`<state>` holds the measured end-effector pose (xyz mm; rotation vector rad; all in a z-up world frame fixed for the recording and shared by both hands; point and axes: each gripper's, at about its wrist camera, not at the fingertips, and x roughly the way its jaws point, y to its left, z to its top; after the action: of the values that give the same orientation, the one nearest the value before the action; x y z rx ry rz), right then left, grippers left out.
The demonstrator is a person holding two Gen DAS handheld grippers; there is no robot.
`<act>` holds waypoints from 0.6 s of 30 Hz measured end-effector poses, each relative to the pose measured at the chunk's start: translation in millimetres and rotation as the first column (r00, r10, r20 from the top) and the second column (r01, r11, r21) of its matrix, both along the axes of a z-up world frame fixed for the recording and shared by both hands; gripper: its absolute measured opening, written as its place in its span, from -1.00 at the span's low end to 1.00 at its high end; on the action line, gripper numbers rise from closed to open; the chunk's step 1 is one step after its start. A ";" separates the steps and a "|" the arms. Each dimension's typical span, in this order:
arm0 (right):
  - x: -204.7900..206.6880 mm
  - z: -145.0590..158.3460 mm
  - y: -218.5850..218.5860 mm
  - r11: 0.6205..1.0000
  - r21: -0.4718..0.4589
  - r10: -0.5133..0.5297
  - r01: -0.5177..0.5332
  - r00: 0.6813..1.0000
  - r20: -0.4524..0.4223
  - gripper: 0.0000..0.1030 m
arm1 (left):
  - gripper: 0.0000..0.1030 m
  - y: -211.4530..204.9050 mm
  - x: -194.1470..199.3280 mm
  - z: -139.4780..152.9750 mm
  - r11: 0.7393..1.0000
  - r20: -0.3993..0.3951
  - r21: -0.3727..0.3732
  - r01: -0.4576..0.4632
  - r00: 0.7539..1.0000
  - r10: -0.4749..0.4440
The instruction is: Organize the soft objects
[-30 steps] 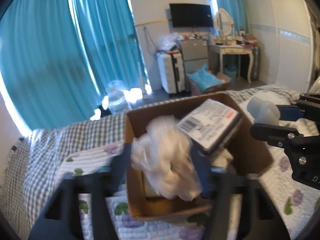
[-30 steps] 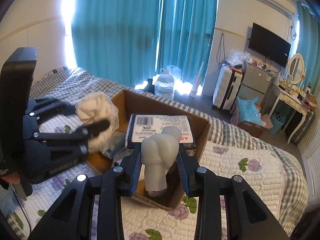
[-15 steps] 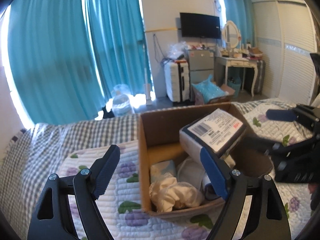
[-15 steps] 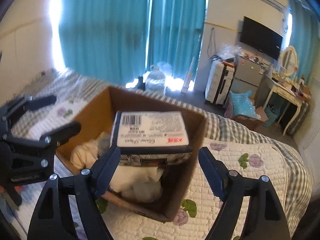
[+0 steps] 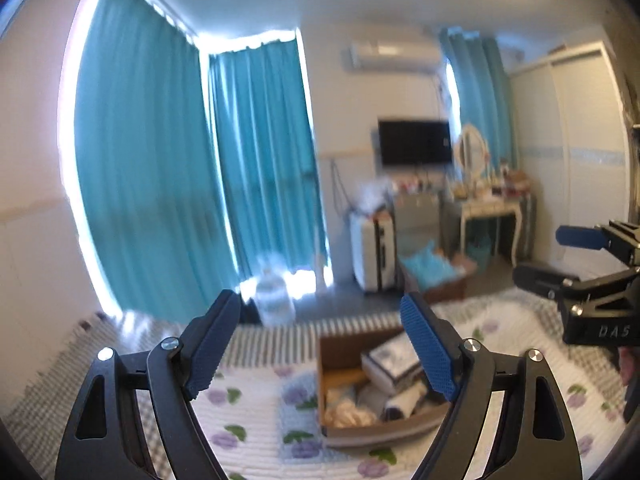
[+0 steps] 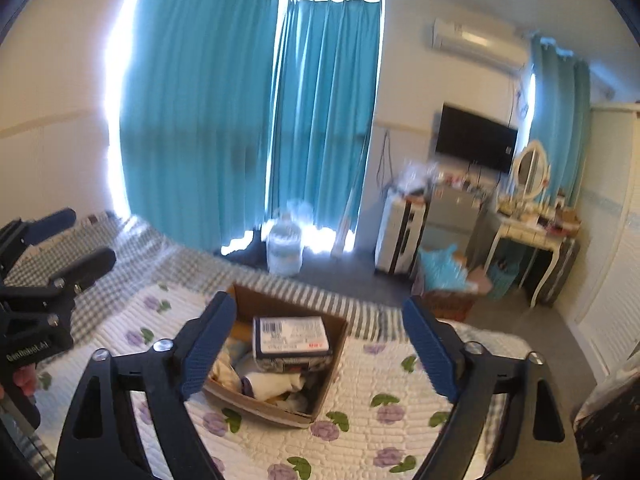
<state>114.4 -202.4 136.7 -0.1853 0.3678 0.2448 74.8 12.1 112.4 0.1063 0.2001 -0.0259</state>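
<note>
left tongs: my left gripper (image 5: 320, 344), black frame with blue ribbed pads, is spread wide with nothing between the jaws, hanging well above the bed.
right tongs: my right gripper (image 6: 316, 344) is the same deal, jaws wide apart and empty, looking down at the box from above.
where the stuff is: the soft things, a cream crumpled cloth (image 6: 224, 368) and a white rolled fabric piece (image 6: 272, 382), sit inside the open brown cardboard box (image 6: 334, 364) on the white quilt with purple flowers (image 6: 384, 412).
handling guess: light, floppy and squashy, not fragile I'd say. I'd pinch a bunched fold in the middle, since an edge would probably just trail.
in the way: a white rectangular packet with a barcode label (image 6: 292, 336) lies tilted over the top of the pile, covering part of it. The box walls crowd any side approach too.
around: teal curtains (image 6: 248, 120), a clear water jug (image 6: 285, 248) on the floor, a white suitcase (image 6: 402, 240). All well apart from the box.
</note>
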 end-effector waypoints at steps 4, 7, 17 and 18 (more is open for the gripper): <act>-44.6 33.1 3.6 1.000 0.010 -0.004 0.003 0.996 0.093 0.87 | 1.00 4.7 -35.8 20.4 1.000 0.088 -0.012 -0.010 0.996 0.011; -70.2 40.7 2.8 1.000 0.014 -0.030 0.028 0.989 0.147 1.00 | 1.00 11.0 -54.7 19.2 0.999 0.128 -0.036 0.015 0.992 -0.010; -88.9 -42.8 -14.7 0.993 0.106 -0.060 0.044 0.987 0.150 1.00 | 1.00 15.2 -46.5 -66.2 0.993 0.108 -0.112 -0.040 0.993 0.052; -83.2 -58.7 -15.3 0.992 0.123 -0.059 0.041 0.988 0.146 1.00 | 1.00 16.8 -38.2 -79.9 0.992 0.082 -0.119 -0.047 0.995 0.057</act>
<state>31.2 -217.7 78.0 -0.0759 0.2079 0.2015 36.6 28.9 32.6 -0.0146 0.1152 0.0186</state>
